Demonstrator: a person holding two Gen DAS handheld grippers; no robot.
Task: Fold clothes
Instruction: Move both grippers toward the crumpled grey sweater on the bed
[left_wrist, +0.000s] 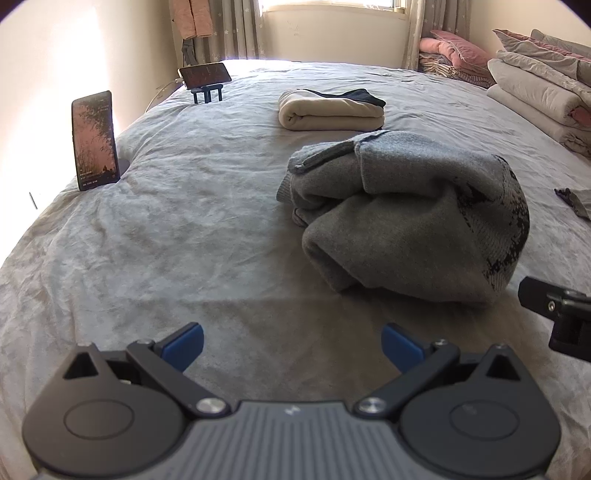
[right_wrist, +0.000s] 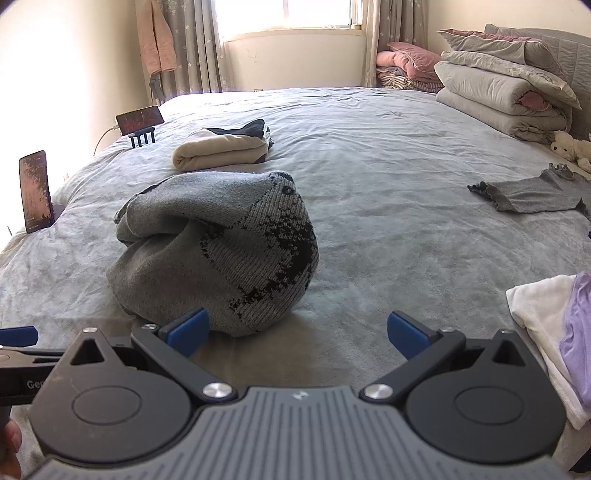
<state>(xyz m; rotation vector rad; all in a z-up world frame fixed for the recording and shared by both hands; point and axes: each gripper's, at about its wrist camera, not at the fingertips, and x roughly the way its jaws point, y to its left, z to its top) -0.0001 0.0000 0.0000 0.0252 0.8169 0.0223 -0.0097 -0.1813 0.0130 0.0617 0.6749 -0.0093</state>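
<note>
- The grey sweater (right_wrist: 218, 251) lies bunched in a rounded heap on the bed (right_wrist: 388, 221), toward the near edge and left of the middle as the right camera sees it.
- It looks like a thick knit, soft and floppy, with a black pattern on one side; it should sag and drape when lifted rather than hold any shape, and it seems bulky but not heavy.
- The knit surface should give the pads good friction, so slipping seems unlikely; the likelier trouble is pinching several layers at once, since the folds overlap.
- A good hold would be an edge that can be traced: the ribbed hem or a cuff (left_wrist: 321, 157) at the far side of the heap, seen from the left camera.
- The left gripper (left_wrist: 291, 341) has its jaws spread wide with nothing between them, over bare bed short of the heap.
- The right gripper (right_wrist: 297, 330) is likewise spread wide and empty; its left pad sits just in front of the heap's near edge, and contact cannot be told.
- A folded cream garment (left_wrist: 330, 114) sits further back, and a small grey top (right_wrist: 535, 194) lies flat toward the right edge.
</note>
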